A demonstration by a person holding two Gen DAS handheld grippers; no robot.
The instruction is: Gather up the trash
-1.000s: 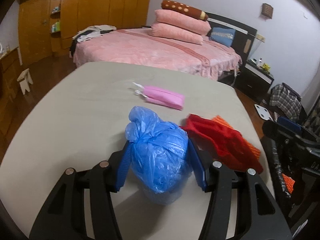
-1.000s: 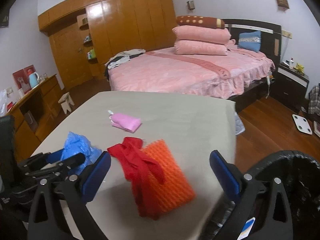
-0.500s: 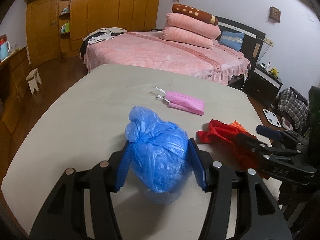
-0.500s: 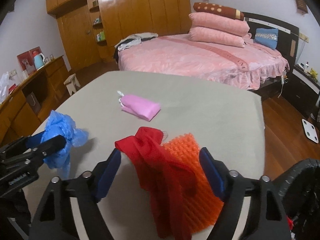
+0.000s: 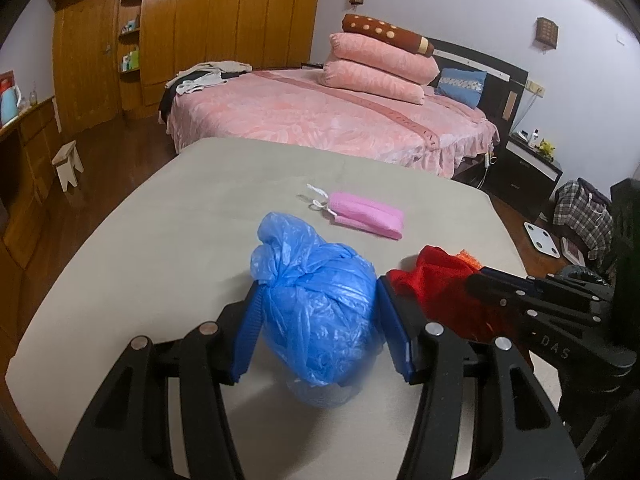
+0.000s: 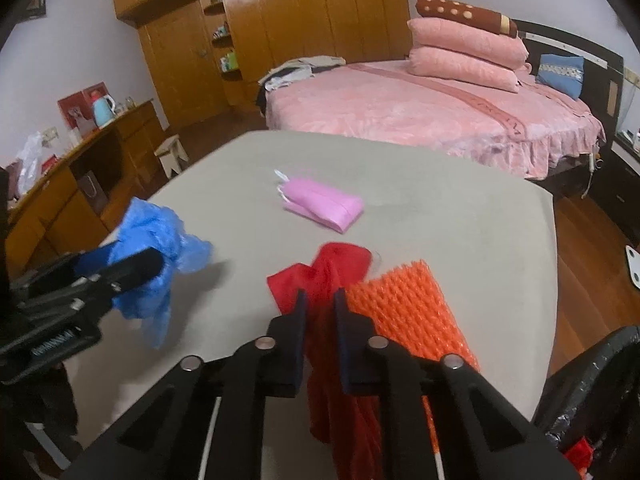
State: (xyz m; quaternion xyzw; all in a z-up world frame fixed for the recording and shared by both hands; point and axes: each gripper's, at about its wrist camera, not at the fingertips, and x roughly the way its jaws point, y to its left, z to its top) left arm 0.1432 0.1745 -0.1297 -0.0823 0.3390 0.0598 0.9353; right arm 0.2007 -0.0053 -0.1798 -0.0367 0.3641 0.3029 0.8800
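My left gripper (image 5: 318, 320) is shut on a crumpled blue plastic bag (image 5: 316, 304) and holds it just above the grey table (image 5: 160, 240). The bag also shows in the right wrist view (image 6: 154, 256), at the left. My right gripper (image 6: 320, 312) is shut on a red cloth (image 6: 332, 276), which hangs down between its fingers. An orange mesh piece (image 6: 404, 312) lies under and beside the cloth. A pink mask pack (image 6: 324, 202) lies farther back on the table; it also shows in the left wrist view (image 5: 368, 216).
A black trash bin (image 6: 600, 396) stands at the table's right front corner. A pink bed (image 5: 332, 116) lies beyond the table's far edge. A wooden dresser (image 6: 72, 184) runs along the left, with a small stool (image 5: 68, 162) on the floor.
My right gripper moved in over the red cloth and closed on it. My left gripper kept its hold on the blue bag and shifted a little.
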